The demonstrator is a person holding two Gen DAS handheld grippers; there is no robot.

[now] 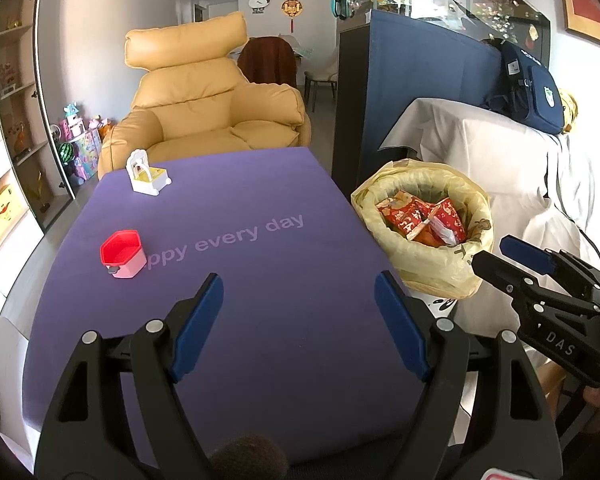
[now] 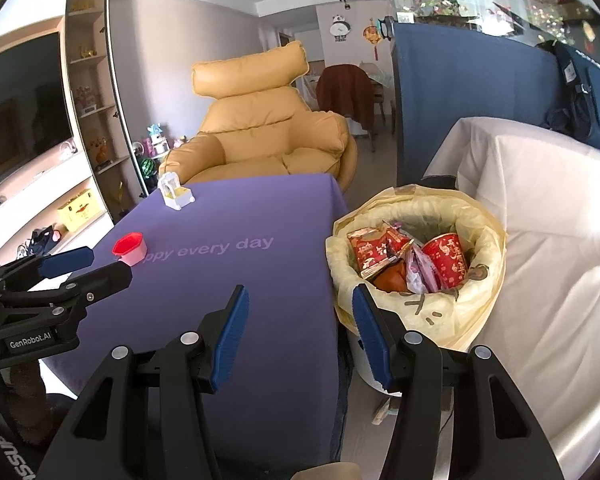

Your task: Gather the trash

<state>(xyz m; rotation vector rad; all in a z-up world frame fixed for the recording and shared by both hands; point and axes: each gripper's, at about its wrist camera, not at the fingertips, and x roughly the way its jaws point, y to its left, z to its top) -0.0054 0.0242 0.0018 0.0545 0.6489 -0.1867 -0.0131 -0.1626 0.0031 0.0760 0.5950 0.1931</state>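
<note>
A trash bin lined with a yellow bag [image 1: 452, 276] [image 2: 488, 280] stands right of the purple table [image 1: 260, 280] [image 2: 260, 280]. Red wrappers [image 1: 408, 216] [image 2: 372, 252] and other trash fill it. My left gripper [image 1: 299, 292] is open and empty above the table's near part. My right gripper [image 2: 300, 308] is open and empty, above the table's right edge beside the bin; it also shows in the left wrist view [image 1: 496, 252]. The left gripper shows at the left of the right wrist view [image 2: 86, 266].
A red-and-pink cup-like toy [image 1: 123, 254] [image 2: 131, 248] and a small white-and-yellow toy [image 1: 148, 176] [image 2: 175, 191] sit on the table. A tan armchair [image 1: 204, 104] [image 2: 268, 128] stands behind. A white-draped sofa [image 2: 540, 220] lies right of the bin.
</note>
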